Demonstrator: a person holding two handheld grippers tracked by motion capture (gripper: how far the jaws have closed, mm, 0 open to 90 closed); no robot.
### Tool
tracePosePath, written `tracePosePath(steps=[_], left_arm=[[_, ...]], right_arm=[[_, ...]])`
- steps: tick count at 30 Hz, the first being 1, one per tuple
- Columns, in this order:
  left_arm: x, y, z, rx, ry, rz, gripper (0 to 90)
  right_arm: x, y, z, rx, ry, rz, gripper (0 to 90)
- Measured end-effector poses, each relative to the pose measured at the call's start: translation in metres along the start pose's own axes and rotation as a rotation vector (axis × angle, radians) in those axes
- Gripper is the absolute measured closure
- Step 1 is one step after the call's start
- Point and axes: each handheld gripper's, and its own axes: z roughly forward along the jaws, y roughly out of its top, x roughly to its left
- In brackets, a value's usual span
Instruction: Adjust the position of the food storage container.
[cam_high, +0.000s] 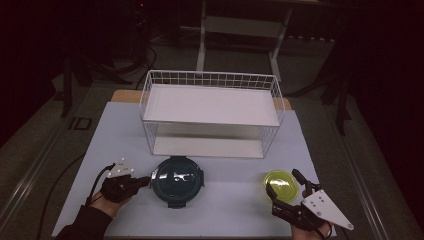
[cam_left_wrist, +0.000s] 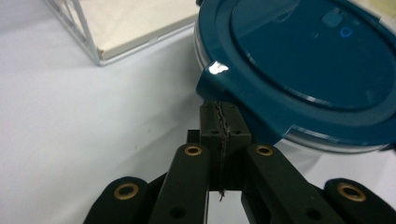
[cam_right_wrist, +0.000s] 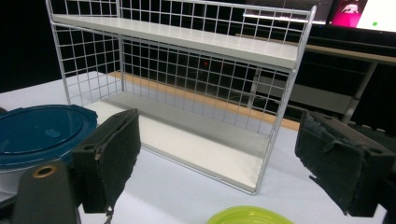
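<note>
One wire rack (cam_high: 211, 114) with two white shelves stands far on my pale table (cam_high: 115, 135), dark room behind. One teal-lidded container (cam_high: 177, 180) sits near left; my left gripper (cam_left_wrist: 221, 122), jaws pressed together, touches its rim tab. One yellow-green bowl (cam_high: 281, 184) sits near right, between my right gripper's (cam_high: 285, 186) spread jaws.

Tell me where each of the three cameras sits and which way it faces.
High view: above the table's near side, looking forward and down on the white wire two-shelf rack; both hands enter from the bottom.
Left gripper view: rides the left gripper, whose shut jaws meet the round dark-teal lidded container.
Right gripper view: rides the right gripper, open, facing the rack above the yellow-green round lid.
Shared: all three views show the container and the rack.
</note>
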Motion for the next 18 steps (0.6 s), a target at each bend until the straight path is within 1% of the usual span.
tracePosePath(steps=[2, 7, 10, 11, 13, 14, 16, 18], left_arm=[[-0.001, 0.003, 0.001, 0.004, 0.008, 0.008, 89.1], [0.000, 0.005, 0.004, 0.009, 0.009, 0.004, 89.1], [-0.001, 0.007, 0.006, 0.014, 0.007, 0.006, 89.1], [-0.002, 0.009, 0.007, 0.016, 0.001, 0.005, 89.1], [-0.003, 0.009, 0.008, 0.015, -0.001, 0.003, 89.0], [-0.004, 0.009, 0.008, 0.015, -0.003, 0.004, 89.0], [-0.006, 0.010, 0.009, 0.014, -0.007, 0.005, 89.0], [-0.007, 0.011, 0.010, 0.017, -0.007, 0.009, 89.0]], right_arm=[[0.000, -0.001, 0.001, 0.010, 0.007, 0.006, 13.9], [0.001, -0.001, 0.003, 0.021, 0.015, 0.004, 14.5], [0.002, -0.002, 0.004, 0.026, 0.021, 0.006, 14.4], [0.001, -0.003, 0.006, 0.032, 0.031, 0.000, 14.3], [0.002, -0.004, 0.008, 0.031, 0.049, -0.014, 14.1], [0.002, -0.004, 0.009, 0.033, 0.058, -0.014, 14.2], [0.003, -0.005, 0.010, 0.032, 0.060, -0.015, 14.4], [0.003, -0.005, 0.011, 0.019, 0.066, -0.012, 17.4]])
